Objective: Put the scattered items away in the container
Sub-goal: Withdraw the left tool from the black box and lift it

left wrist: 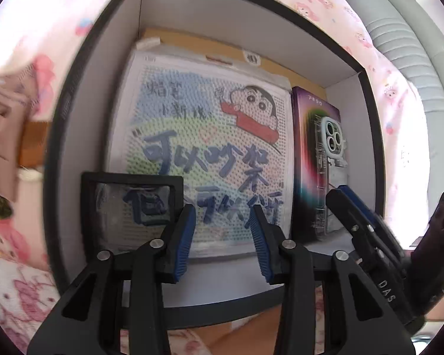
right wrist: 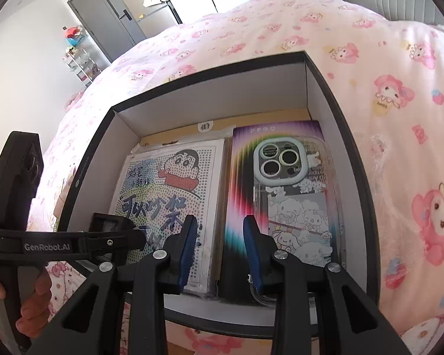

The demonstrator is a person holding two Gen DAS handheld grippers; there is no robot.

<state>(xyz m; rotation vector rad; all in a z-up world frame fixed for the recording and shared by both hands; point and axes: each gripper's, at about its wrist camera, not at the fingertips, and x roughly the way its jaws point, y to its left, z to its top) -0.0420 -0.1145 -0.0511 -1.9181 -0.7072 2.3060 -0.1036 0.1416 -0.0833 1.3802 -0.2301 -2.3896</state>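
A black box (left wrist: 62,124) (right wrist: 210,72) with white inner walls sits on the bed. In it lie a cartoon bead pegboard (left wrist: 198,136) (right wrist: 168,195) in plastic wrap and a rainbow carton with a clear phone case (left wrist: 313,153) (right wrist: 281,192). A small black square frame (left wrist: 130,204) (right wrist: 111,224) rests tilted on the pegboard's near left corner. My left gripper (left wrist: 222,210) hovers open over the pegboard, with the frame just left of its left finger and outside the jaws. My right gripper (right wrist: 220,220) (left wrist: 343,198) stands open over the seam between pegboard and carton, holding nothing.
The pink cartoon-print bedsheet (right wrist: 384,94) surrounds the box. A blurred brown item (left wrist: 0,130) lies on the bed left of the box. A grey padded headboard (left wrist: 399,29) is behind, with a grey door (right wrist: 103,14) and a shelf (right wrist: 77,53) far off. A hand (right wrist: 29,304) grips the left gripper's handle.
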